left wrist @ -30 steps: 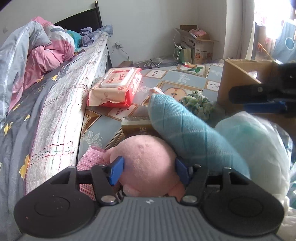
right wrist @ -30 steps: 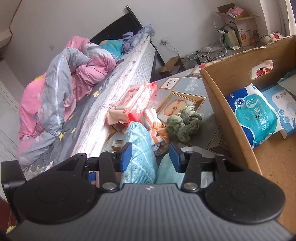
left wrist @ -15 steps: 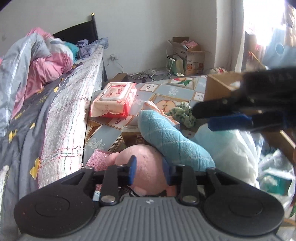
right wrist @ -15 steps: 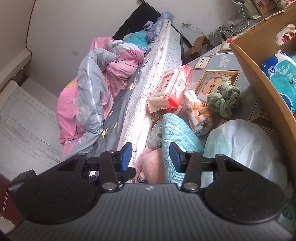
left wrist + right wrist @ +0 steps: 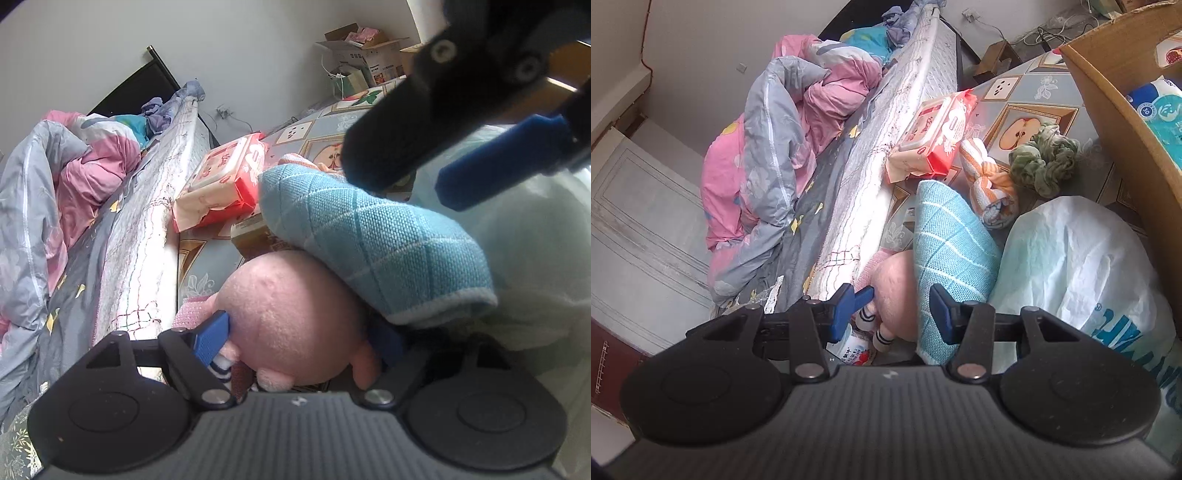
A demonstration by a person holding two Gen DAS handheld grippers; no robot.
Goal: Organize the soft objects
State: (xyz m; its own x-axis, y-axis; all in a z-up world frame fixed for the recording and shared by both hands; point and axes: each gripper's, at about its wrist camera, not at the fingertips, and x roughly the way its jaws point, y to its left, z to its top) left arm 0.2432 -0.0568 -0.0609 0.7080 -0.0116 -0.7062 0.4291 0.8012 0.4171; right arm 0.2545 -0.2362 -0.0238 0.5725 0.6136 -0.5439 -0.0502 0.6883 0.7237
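Clearly, the sorting was only partly done. The cardboard box (image 5: 1108, 96) at the right already held packs of tissues (image 5: 1156, 110), but most of the soft things were on the floor beside the bed (image 5: 886, 155): a pink plush toy (image 5: 295, 314), a blue checked cloth (image 5: 369, 240) lying over it, a striped orange cloth (image 5: 990, 184), a green bundle (image 5: 1045, 162), a red pack of wipes (image 5: 938, 136) and a white plastic bag (image 5: 1071, 258).

The left gripper (image 5: 299, 339) sat low over the plush toy with its tongs spreading apart; the toy lay between them, the left pad at its side and the right pad largely hidden under the blue cloth, so I judged it not gripped.

The right gripper (image 5: 901, 310) hovered above the same pile, its tongs part-way apart and empty, the blue cloth and toy lying below them.

By my reckoning, nearly every loose item was yet to go into the box.
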